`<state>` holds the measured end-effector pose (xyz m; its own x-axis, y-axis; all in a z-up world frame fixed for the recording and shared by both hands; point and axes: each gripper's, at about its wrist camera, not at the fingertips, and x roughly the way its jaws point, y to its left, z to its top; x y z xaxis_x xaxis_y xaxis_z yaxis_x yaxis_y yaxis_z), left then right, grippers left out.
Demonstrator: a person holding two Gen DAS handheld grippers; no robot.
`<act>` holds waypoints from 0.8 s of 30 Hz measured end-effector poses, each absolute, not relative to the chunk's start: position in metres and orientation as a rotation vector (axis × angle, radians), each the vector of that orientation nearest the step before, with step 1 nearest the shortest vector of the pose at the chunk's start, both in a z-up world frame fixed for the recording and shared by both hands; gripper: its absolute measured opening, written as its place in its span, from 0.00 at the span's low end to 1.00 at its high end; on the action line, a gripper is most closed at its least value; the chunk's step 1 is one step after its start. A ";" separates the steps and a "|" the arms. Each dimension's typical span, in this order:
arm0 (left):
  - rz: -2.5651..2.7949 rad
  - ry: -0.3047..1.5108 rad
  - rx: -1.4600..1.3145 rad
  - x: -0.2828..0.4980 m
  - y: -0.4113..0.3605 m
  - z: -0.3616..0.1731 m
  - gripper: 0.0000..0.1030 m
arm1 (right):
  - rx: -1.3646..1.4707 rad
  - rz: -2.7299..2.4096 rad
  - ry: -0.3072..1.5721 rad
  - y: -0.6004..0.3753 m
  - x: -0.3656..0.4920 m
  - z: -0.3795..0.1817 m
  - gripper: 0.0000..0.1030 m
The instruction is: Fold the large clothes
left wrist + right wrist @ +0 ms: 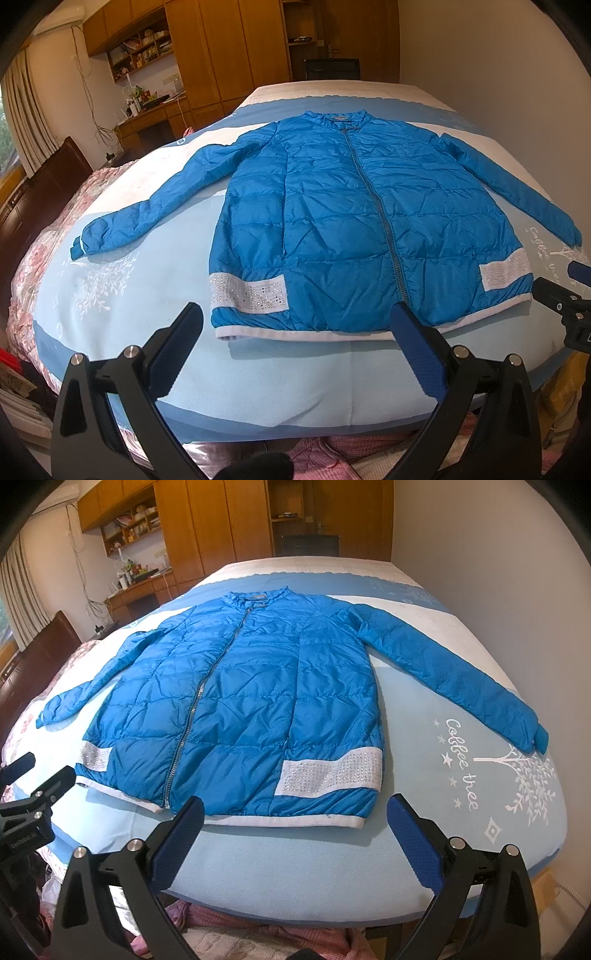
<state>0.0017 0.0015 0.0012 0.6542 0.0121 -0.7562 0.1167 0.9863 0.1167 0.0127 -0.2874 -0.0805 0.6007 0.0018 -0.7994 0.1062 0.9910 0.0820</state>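
Note:
A blue quilted jacket lies flat and zipped on the bed, front up, collar at the far end, both sleeves spread out; it also shows in the right wrist view. It has a white hem and white studded patches. My left gripper is open and empty, hovering just short of the hem, near its middle. My right gripper is open and empty, just short of the hem's right part. Each gripper shows at the edge of the other's view, the right one and the left one.
The bed has a light blue blanket with white print, seen too in the right wrist view. A wall runs along the bed's right side. A dark headboard, a desk and wooden wardrobes stand at left and behind. Pink clothes lie below the bed's near edge.

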 end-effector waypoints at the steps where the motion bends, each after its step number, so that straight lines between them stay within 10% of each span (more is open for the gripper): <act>1: -0.061 0.857 0.160 0.001 0.001 0.001 0.97 | 0.126 -0.061 0.925 -0.288 0.012 -0.080 0.96; 24: -0.058 0.850 0.159 0.000 0.004 0.001 0.97 | 0.127 -0.061 0.921 -0.288 0.011 -0.079 0.96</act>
